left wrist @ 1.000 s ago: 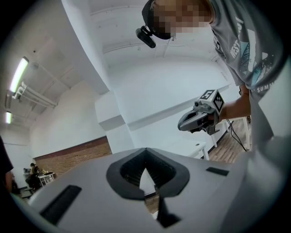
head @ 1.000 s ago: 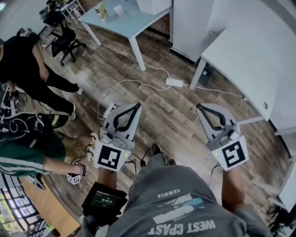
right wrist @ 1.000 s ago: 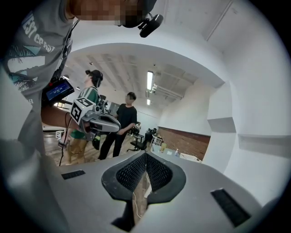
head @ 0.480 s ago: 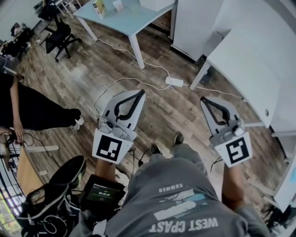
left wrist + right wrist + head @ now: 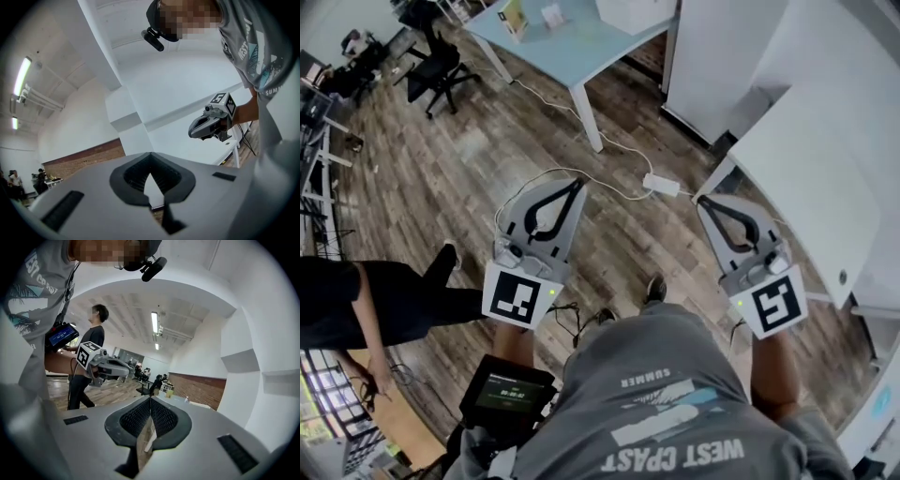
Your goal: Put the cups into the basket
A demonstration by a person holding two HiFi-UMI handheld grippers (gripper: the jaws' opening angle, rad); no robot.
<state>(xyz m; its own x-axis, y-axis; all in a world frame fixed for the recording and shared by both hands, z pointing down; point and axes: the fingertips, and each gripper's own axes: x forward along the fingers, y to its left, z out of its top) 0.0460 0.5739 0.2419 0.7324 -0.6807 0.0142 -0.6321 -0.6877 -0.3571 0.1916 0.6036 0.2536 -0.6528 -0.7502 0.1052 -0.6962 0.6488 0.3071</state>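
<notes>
No cup and no basket shows in any view. In the head view my left gripper [image 5: 577,184] and right gripper [image 5: 703,201] are held out side by side at waist height over the wooden floor. Both are shut, tips touching, with nothing between the fingers. In the left gripper view the jaws [image 5: 150,157] point up at a white wall, and the right gripper [image 5: 211,124] hangs beyond them. The right gripper view has its shut jaws [image 5: 150,400] aimed across the room, with the left gripper [image 5: 105,364] at the left.
A pale blue table [image 5: 572,37] stands ahead, a white desk [image 5: 825,159] to the right. A power strip [image 5: 661,183] with cables lies on the floor between them. An office chair [image 5: 431,70] is far left. A person in black [image 5: 384,300] stands at lower left.
The head view has swung a little, so the tables sit further right. The bystanders at the left have shifted; only the one in black remains. Both grippers stay shut and level.
</notes>
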